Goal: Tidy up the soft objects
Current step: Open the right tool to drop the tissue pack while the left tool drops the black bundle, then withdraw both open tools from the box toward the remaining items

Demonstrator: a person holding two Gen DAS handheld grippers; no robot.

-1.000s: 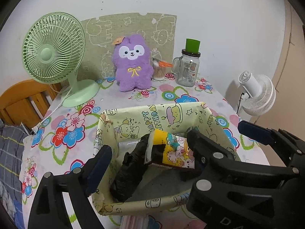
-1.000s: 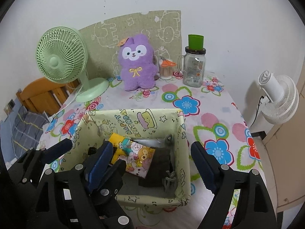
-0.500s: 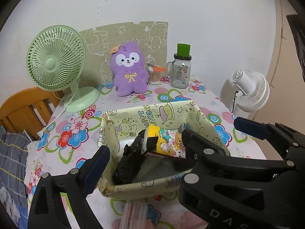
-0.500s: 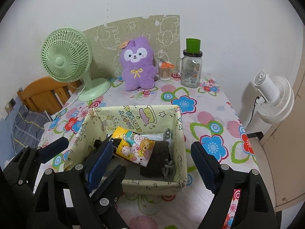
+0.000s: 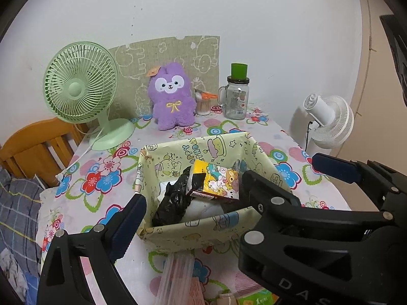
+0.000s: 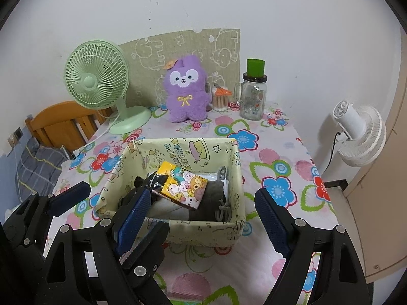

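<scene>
Both grippers have pulled back from the fabric basket (image 6: 178,231). The right gripper (image 6: 201,218) and the left gripper (image 5: 229,200) stand wide and empty. The cartoon-print pouch (image 6: 183,185) and dark clothes lie inside; this packing looks finished.

Both tools are matte black plastic, built as scissor-like arms with triangular cut-outs in the frames.

Left gripper (image 5: 189,202): long tapering fingers (image 5: 127,222), each faced with a dark navy rubber pad. Round silver rivets or screw heads along the arms. Raised letters "DAS" moulded into the black body at the lower right of the left wrist view; the rest of the marking is cut off.

Right gripper (image 6: 202,219): same black frame, same silver fasteners at the pivots. Blue pads (image 6: 271,222) carry a fine diamond-knurl texture, rectangular with rounded ends.
</scene>
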